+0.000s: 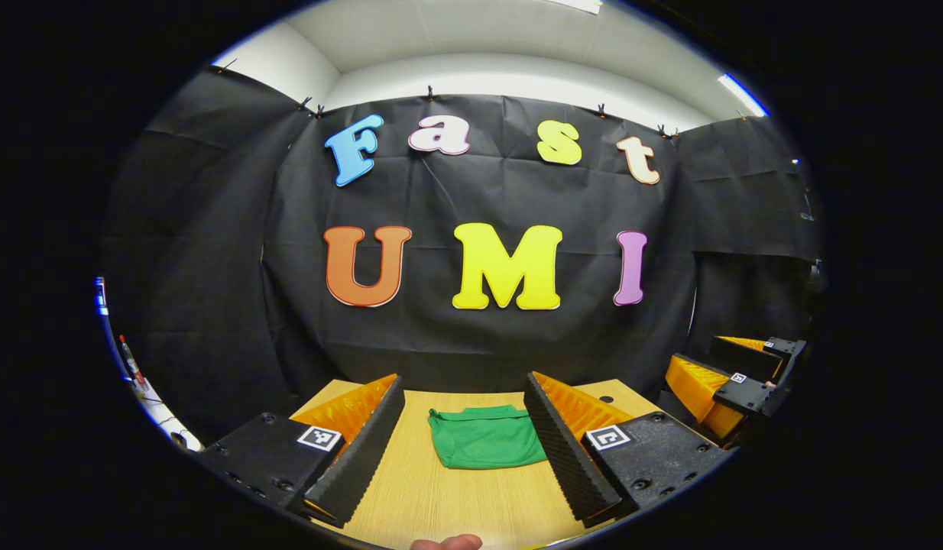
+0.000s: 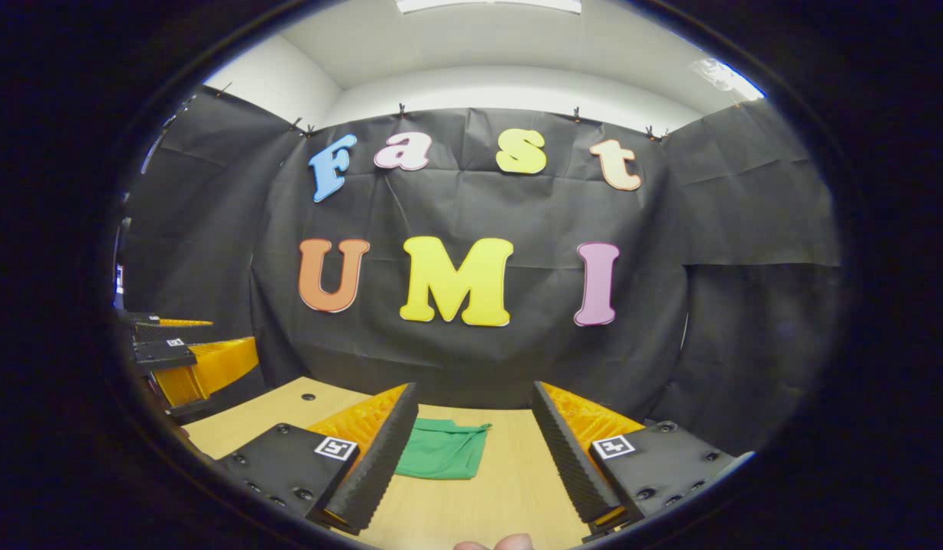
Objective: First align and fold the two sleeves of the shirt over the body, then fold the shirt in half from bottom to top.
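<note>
Both grippers raised above the table point(image 1: 456, 496), left gripper point(image 1: 471, 447) and right gripper point(image 2: 471, 451) with fingers spread apart, holding nothing. Green shirt point(image 1: 485, 437) lying near the table's far edge as a compact rectangle, no sleeves sticking out. Sleeve folds and bottom-to-top fold apparently done; probably nothing left.

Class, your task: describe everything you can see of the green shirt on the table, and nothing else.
The green shirt is a plain, soft-looking cloth garment lying flat on the light wooden table. It already forms a compact, roughly rectangular bundle with no sleeve sticking out, its far edge slightly rumpled. Only the table touches it. Both grippers are held back from it, open; in the right gripper view the shirt lies partly behind that gripper's near finger.
</note>
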Demonstrator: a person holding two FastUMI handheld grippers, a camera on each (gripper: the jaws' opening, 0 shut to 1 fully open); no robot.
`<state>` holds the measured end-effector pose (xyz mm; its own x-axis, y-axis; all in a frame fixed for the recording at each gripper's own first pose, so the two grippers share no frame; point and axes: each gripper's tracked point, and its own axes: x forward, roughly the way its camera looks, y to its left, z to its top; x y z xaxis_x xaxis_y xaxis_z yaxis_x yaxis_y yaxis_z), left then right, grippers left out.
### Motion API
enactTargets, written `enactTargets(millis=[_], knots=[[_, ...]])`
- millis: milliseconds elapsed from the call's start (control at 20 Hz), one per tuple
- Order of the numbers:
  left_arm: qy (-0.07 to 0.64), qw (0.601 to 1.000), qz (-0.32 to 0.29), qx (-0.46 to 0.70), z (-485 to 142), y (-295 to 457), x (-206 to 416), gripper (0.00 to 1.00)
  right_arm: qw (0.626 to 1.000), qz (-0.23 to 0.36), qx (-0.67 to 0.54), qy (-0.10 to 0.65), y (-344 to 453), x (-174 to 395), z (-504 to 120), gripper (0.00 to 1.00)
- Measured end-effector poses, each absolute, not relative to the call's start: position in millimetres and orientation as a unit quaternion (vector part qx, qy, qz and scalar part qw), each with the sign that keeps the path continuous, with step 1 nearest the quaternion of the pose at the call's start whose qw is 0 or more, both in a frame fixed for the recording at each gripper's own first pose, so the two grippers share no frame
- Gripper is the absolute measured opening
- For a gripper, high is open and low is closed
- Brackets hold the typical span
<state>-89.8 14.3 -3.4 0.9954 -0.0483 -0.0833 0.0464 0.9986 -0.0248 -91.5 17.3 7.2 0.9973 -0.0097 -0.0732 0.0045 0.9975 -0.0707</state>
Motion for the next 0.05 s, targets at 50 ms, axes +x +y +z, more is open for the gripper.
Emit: enactTargets(millis=[50], knots=[[0.04,0.999,-0.023,-0.01,-0.9,15.9,-90.2,1.0,0.999,-0.006,-0.036,0.036,15.9,-92.8,7.4,0.93]])
